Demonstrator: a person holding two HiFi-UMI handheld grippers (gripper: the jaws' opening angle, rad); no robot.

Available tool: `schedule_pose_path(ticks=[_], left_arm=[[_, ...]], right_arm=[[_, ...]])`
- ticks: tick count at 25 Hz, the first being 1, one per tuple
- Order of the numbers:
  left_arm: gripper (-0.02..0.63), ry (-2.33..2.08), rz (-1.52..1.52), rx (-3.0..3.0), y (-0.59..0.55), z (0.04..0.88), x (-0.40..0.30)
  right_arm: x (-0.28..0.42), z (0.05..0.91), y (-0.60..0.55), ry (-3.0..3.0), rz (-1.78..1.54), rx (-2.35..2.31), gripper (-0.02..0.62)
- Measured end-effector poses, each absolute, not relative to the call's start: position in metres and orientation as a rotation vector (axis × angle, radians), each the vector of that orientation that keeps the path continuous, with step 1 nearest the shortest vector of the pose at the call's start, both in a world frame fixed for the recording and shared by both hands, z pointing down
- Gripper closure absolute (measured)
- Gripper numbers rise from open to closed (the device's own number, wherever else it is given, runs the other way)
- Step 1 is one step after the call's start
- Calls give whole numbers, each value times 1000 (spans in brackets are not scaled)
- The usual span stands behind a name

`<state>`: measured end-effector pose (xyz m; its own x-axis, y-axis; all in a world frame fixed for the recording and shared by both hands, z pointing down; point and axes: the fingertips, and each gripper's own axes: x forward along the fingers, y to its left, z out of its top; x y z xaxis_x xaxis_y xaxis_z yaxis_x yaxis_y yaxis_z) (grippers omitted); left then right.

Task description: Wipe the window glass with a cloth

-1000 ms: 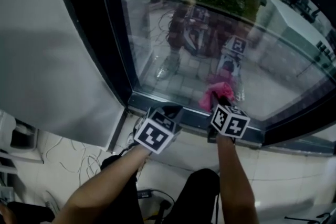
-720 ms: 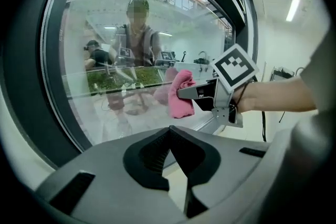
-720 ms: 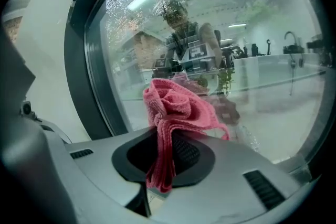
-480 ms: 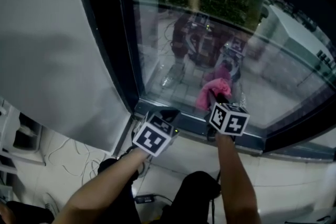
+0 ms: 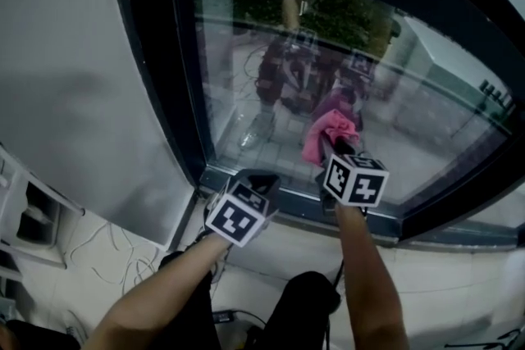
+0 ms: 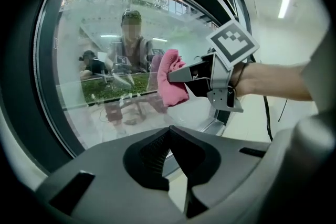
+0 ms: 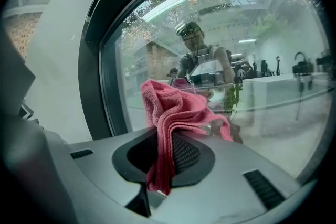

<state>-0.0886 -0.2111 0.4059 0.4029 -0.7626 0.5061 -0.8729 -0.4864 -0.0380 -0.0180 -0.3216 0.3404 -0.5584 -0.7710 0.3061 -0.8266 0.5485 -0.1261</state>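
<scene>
My right gripper (image 5: pixel 335 150) is shut on a folded pink cloth (image 5: pixel 328 133), which presses against the lower part of the window glass (image 5: pixel 394 94). In the right gripper view the pink cloth (image 7: pixel 176 113) bunches up out of the closed jaws, right in front of the glass (image 7: pixel 157 39). My left gripper (image 5: pixel 264 179) is shut and holds nothing; it hangs just below the glass by the bottom frame. From the left gripper view I see the cloth (image 6: pixel 170 84) in the right gripper (image 6: pixel 170 76) against the glass (image 6: pixel 94 34). The glass reflects the person holding the grippers.
A dark window frame (image 5: pixel 184 94) runs down the left of the glass, and a metal sill (image 5: pixel 295 205) runs along its bottom. A grey wall panel (image 5: pixel 74 94) fills the left. Loose cables (image 5: pixel 115 258) lie on the pale floor below.
The right gripper has carried the pink cloth up the glass from the bottom edge. The left gripper has stayed by the sill. The head view has tilted upward a little.
</scene>
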Motion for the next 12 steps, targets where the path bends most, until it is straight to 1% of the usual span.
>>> schedule_pose_path(ticks=[12], left_arm=[[606, -1341, 674, 2509, -222, 403, -19]], right_arm=[[57, 317, -327, -2550, 310, 1456, 540]])
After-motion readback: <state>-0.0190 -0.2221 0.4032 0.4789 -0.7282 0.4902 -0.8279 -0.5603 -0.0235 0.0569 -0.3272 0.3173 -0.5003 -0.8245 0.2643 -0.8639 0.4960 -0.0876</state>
